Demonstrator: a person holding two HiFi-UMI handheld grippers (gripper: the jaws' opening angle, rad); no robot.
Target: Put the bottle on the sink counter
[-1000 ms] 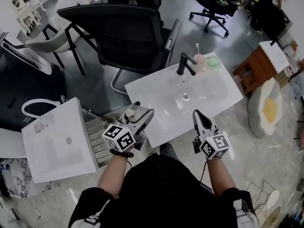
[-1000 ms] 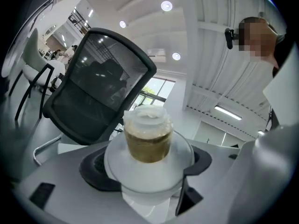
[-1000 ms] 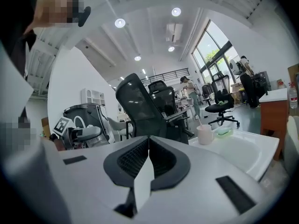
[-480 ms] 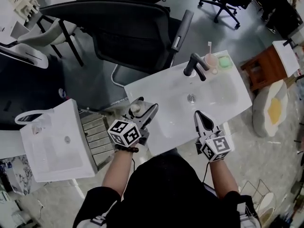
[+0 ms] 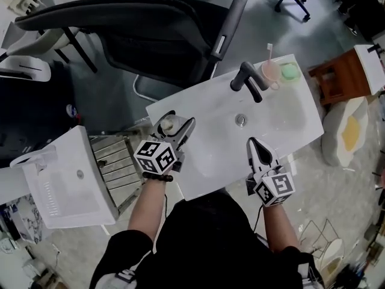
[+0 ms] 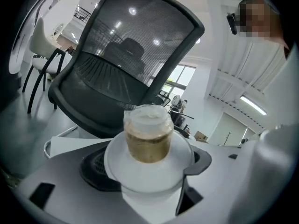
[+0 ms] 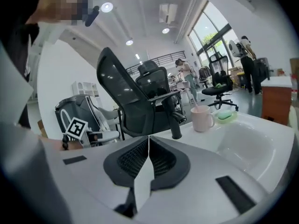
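The left tongs (image 5: 177,120) are gripping the bottle (image 6: 148,139) upright between wide jaws, over the sink counter (image 5: 198,101) at its left rim. I'd be lowering it level onto that flat strip, avoiding the basin (image 5: 274,118) sloping away to the tongs' right. The right tongs (image 5: 252,144) are hanging closed and empty. The faucet (image 5: 245,80), pink cup (image 5: 271,71) and chair (image 5: 150,35) are standing well beyond.

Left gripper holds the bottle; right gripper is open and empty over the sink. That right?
One thing is wrong: the right gripper is shut, not open. The right gripper view shows its fingers pressed together with nothing between them. The rest is right: the left gripper holds the bottle, and the empty right one is over the sink.
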